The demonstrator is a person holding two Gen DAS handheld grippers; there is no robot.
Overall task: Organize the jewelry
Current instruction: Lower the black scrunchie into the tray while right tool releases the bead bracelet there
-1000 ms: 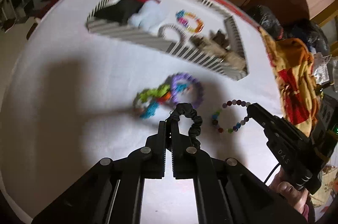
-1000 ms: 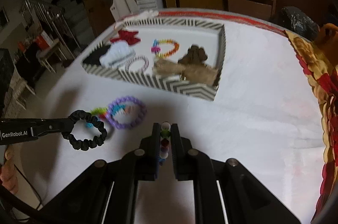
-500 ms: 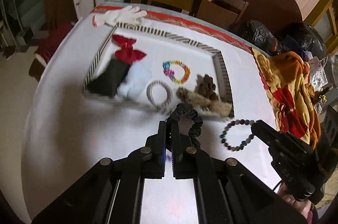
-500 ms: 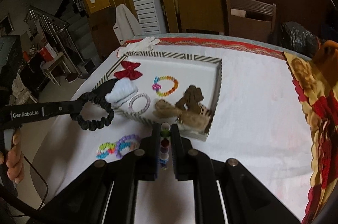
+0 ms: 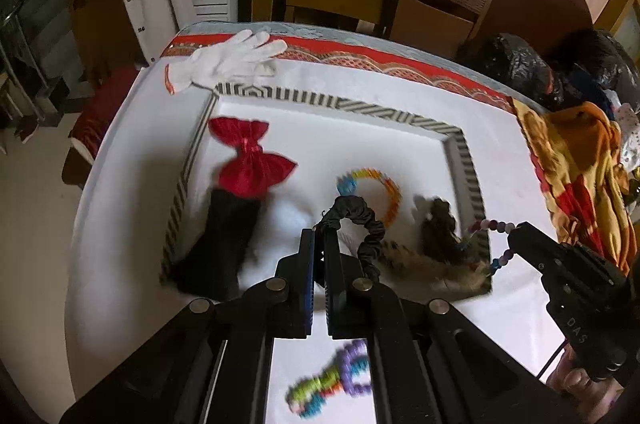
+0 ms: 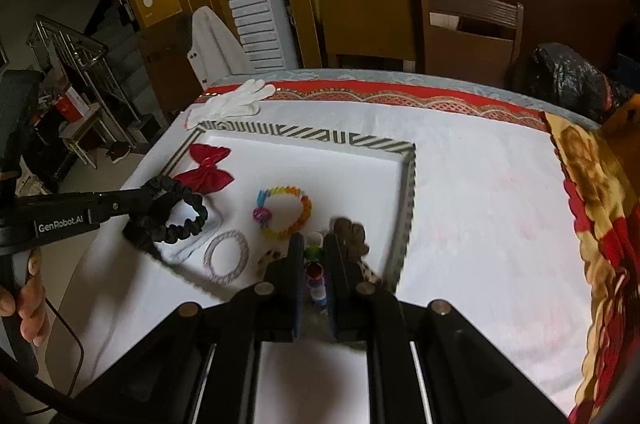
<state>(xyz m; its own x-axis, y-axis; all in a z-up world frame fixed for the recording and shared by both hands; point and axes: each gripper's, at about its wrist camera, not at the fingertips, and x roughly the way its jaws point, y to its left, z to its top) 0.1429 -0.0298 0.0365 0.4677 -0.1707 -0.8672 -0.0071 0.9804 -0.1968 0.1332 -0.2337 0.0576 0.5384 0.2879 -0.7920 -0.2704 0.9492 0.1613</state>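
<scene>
My left gripper [image 5: 319, 230] is shut on a black scrunchie [image 5: 366, 220] and holds it above the striped-rim tray [image 5: 464, 152]; it also shows in the right wrist view [image 6: 150, 198] with the scrunchie [image 6: 188, 224]. My right gripper [image 6: 314, 244] is shut on a bead bracelet [image 6: 314, 272] over the tray's near right part; the bracelet [image 5: 490, 226] also shows in the left wrist view. In the tray [image 6: 408, 184] lie a red bow [image 6: 206, 170], a rainbow bracelet [image 6: 286, 212], a silver ring bracelet [image 6: 226, 256] and brown hair pieces [image 6: 352, 230].
A purple and multicolour bracelet cluster [image 5: 336, 380] lies on the white cloth in front of the tray. A white glove [image 5: 228, 60] lies at the tray's far left corner. A patterned orange cloth [image 5: 576, 160] is at the right. Chairs stand behind the table.
Both grippers have moved forward with their loads, from the cloth in front of the tray to over the tray. The bracelet cluster now lies behind my left fingers.
</scene>
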